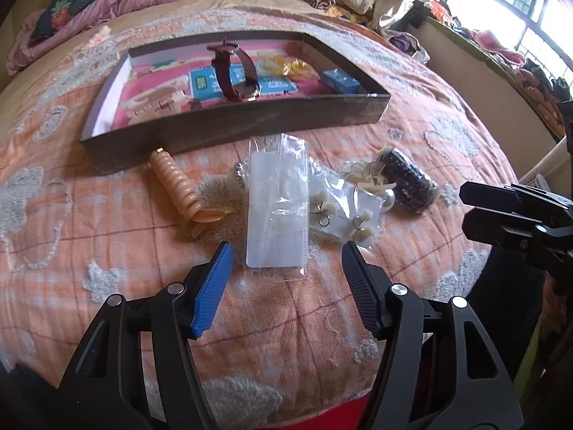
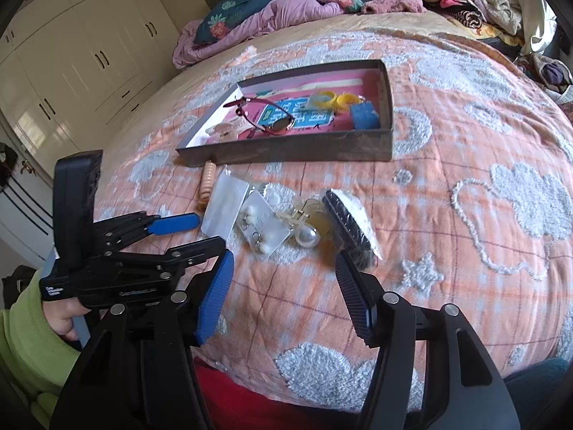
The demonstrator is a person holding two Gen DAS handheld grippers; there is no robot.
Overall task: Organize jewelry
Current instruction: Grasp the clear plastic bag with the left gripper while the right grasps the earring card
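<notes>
From my left wrist view, the box [image 1: 229, 127] at twelve o'clock already holds a watch [image 1: 238, 71]; a bag [image 1: 277, 208] and earrings [image 1: 343, 211] wait on the bed, left gripper [image 1: 286, 254] fingers apart, empty. Right wrist view: right gripper [image 2: 284, 268] fingers apart, a bracelet [image 2: 349, 222] at one o'clock. Mostly undone, I judge.

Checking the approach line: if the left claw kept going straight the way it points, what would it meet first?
Probably the clear plastic packet lying flat on the bedspread, straight ahead between the left claw's open jaws; depth is uncertain.
</notes>
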